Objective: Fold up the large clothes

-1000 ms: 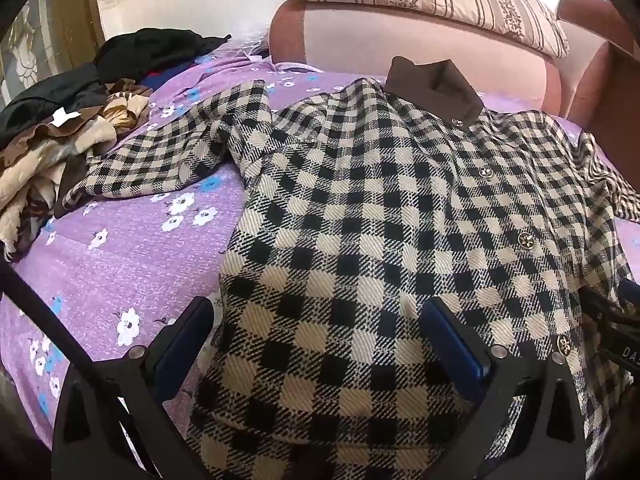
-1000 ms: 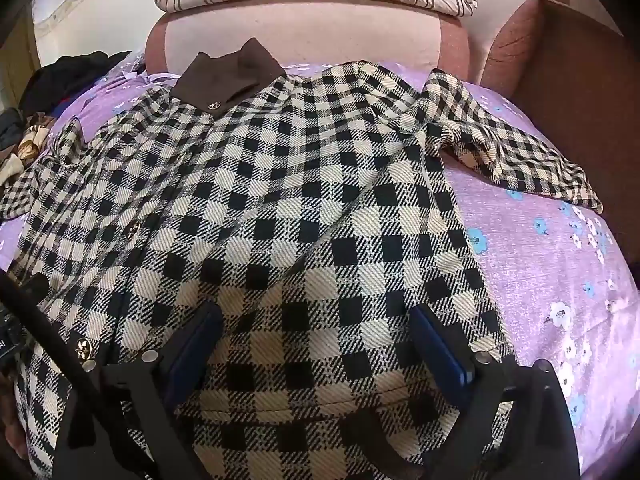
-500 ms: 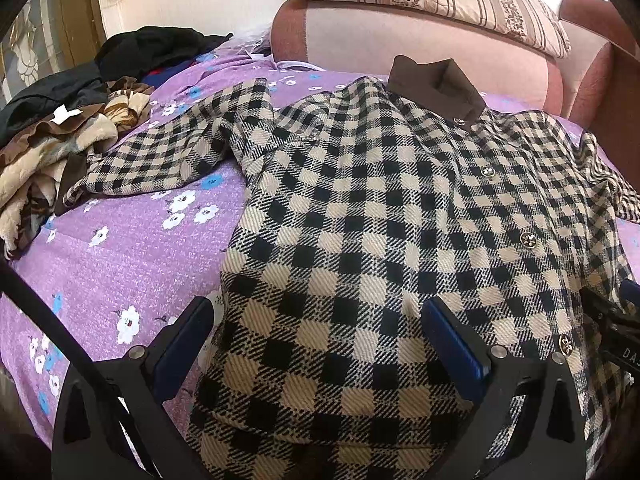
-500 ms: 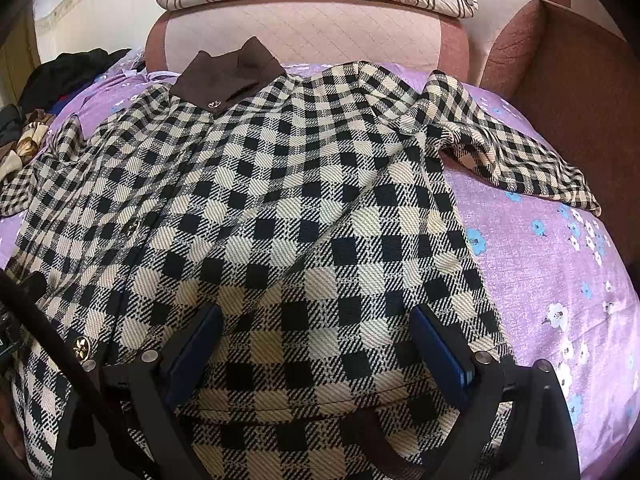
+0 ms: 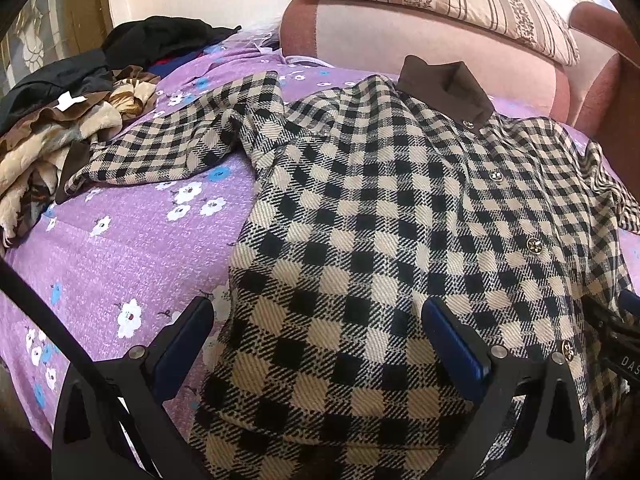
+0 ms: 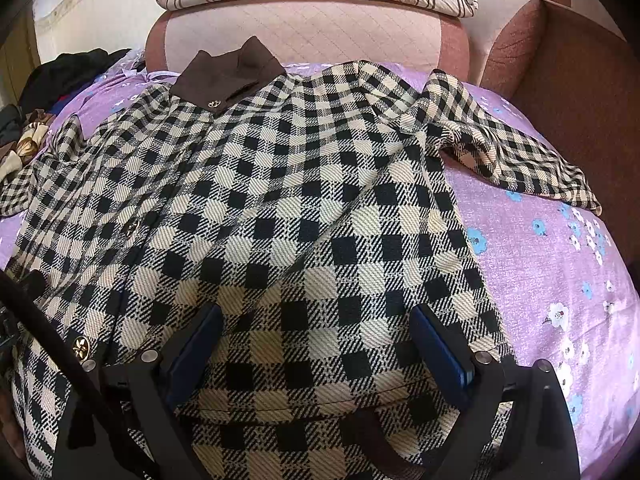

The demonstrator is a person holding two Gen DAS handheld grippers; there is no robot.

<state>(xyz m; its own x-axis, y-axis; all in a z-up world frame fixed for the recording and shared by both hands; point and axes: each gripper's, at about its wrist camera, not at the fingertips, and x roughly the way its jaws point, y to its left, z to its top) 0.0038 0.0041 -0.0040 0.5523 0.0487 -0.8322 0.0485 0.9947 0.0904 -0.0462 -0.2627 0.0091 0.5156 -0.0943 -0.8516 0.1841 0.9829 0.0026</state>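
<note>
On the purple floral bed (image 5: 120,248) the checked coat (image 5: 380,220) lies spread flat, collar toward the headboard, my left gripper (image 5: 316,340) and right gripper (image 6: 316,340) both spread wide over its lower part.

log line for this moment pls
coat flat on bed | sleeves spread | left gripper open | right gripper open | no fold yet

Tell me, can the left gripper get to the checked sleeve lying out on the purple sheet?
Probably yes. The left gripper is open above the coat's hem, and the sleeve lies uncovered on the sheet ahead to its left, with only bare sheet between. The clothes pile sits beside the cuff.
</note>
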